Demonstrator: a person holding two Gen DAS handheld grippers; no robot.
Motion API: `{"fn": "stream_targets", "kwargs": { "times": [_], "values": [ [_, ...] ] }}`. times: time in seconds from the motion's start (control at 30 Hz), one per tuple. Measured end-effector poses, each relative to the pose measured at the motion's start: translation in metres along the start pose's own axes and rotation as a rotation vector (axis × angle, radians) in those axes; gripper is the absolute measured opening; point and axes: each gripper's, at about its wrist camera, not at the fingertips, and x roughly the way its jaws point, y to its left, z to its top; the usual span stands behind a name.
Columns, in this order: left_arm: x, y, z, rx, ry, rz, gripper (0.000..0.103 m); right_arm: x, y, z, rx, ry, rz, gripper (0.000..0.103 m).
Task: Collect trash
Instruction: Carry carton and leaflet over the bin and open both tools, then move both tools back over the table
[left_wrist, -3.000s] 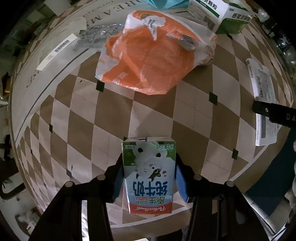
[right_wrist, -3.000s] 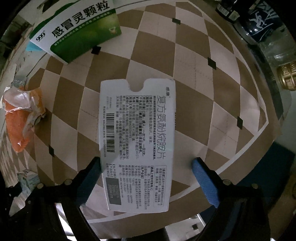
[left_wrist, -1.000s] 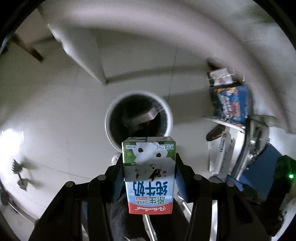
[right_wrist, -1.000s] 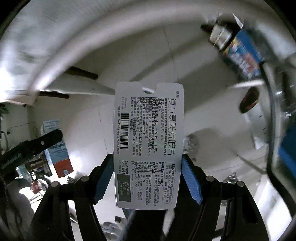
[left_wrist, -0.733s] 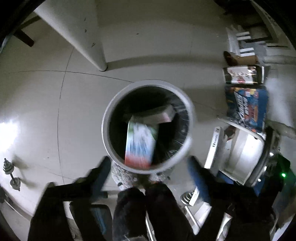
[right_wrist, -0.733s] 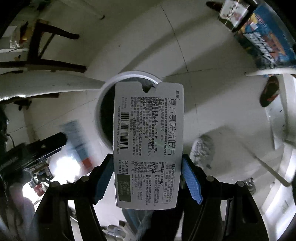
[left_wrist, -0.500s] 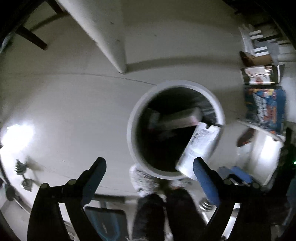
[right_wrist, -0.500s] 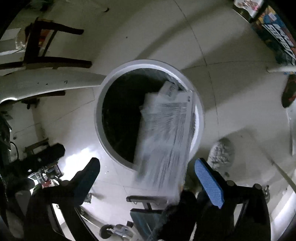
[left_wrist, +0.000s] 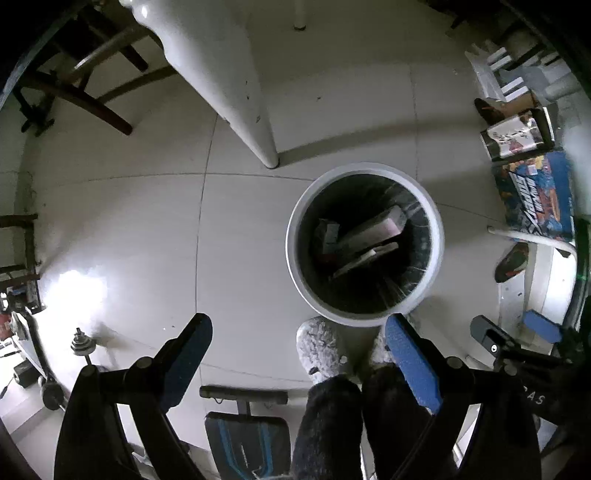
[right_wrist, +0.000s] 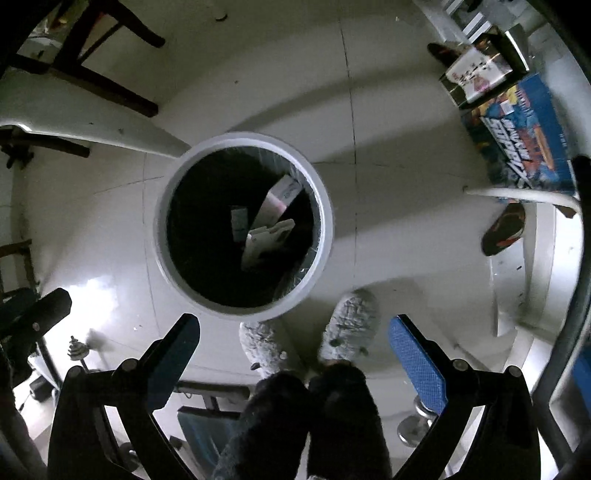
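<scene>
A round white trash bin (left_wrist: 364, 316) with a black liner stands on the tiled floor; it also shows in the right wrist view (right_wrist: 243, 309). Boxes and a flat white card (right_wrist: 267, 240) lie inside it, also visible in the left wrist view (left_wrist: 369, 236). My left gripper (left_wrist: 299, 354) is open and empty, held high above the floor, with the bin just beyond its right finger. My right gripper (right_wrist: 293, 350) is open and empty, also high, with the bin ahead of its left finger.
The person's grey slippers (right_wrist: 347, 325) and dark trouser legs stand beside the bin. A white table leg (left_wrist: 236, 96) rises behind it. Colourful boxes (left_wrist: 532, 195) and a shoe (right_wrist: 504, 229) lie to the right. A dark wooden chair (right_wrist: 107, 88) and dumbbells (left_wrist: 83, 341) stand at the left.
Both grippers swung from the table to above the bin, then opened. The milk carton dropped from the left and the white card from the right into the bin.
</scene>
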Motion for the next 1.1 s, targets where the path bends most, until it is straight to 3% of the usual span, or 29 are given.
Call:
{"fn": "stream_targets", "kwargs": {
  "times": [0.37, 0.77, 0.97, 1.1],
  "values": [
    [-0.117, -0.005, -0.036, -0.010, -0.060, -0.030, 0.096, -0.125, 0.003, -0.035, -0.029, -0.061, -0.003, 0.103],
    [-0.265, -0.004, -0.060, 0.015, -0.191, -0.043, 0.096, -0.305, 0.013, -0.078, -0.006, -0.142, 0.076, 0.103],
    [-0.324, -0.030, -0.030, 0.030, -0.288, -0.044, 0.096, -0.383, 0.006, -0.072, 0.061, -0.222, 0.152, 0.103],
    [-0.348, -0.062, 0.008, 0.050, -0.336, -0.031, 0.096, -0.429, -0.023, -0.039, 0.131, -0.304, 0.176, 0.103]
  ]
}}
